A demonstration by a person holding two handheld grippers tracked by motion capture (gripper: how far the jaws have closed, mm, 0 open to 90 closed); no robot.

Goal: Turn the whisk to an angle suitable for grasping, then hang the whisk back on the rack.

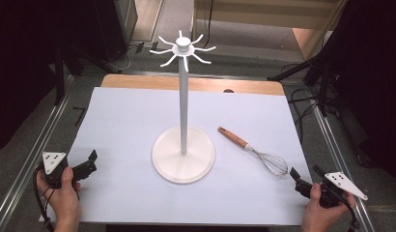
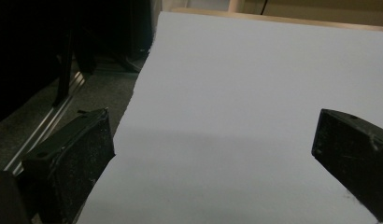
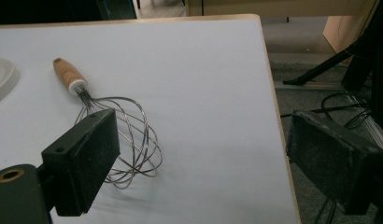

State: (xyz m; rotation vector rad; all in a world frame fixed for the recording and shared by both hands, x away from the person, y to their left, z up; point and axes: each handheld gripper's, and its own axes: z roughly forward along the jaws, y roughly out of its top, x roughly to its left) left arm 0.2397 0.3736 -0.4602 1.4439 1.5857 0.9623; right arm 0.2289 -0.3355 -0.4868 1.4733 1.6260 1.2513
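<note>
A white utensil stand (image 1: pixel 183 145) with a round base, a tall pole and curved hooks at the top stands in the middle of the white table sheet (image 1: pixel 128 121). To its right lies a wire whisk (image 1: pixel 254 151) with a wooden handle (image 3: pixel 69 74), its wire head (image 3: pixel 129 140) toward the near right. My right gripper (image 1: pixel 304 175) is open just right of the whisk head; its left pad (image 3: pixel 87 158) overlaps the wires in its own view. My left gripper (image 1: pixel 92 162) is open at the sheet's near left edge, nothing between its pads (image 2: pixel 82 158).
Metal rails (image 1: pixel 39 145) run along both sides of the table. Dark stands and cables (image 1: pixel 307 101) sit on the floor to the right. A wooden table edge (image 1: pixel 196 83) shows behind the sheet. Bare sheet lies between my left gripper and the stand's base.
</note>
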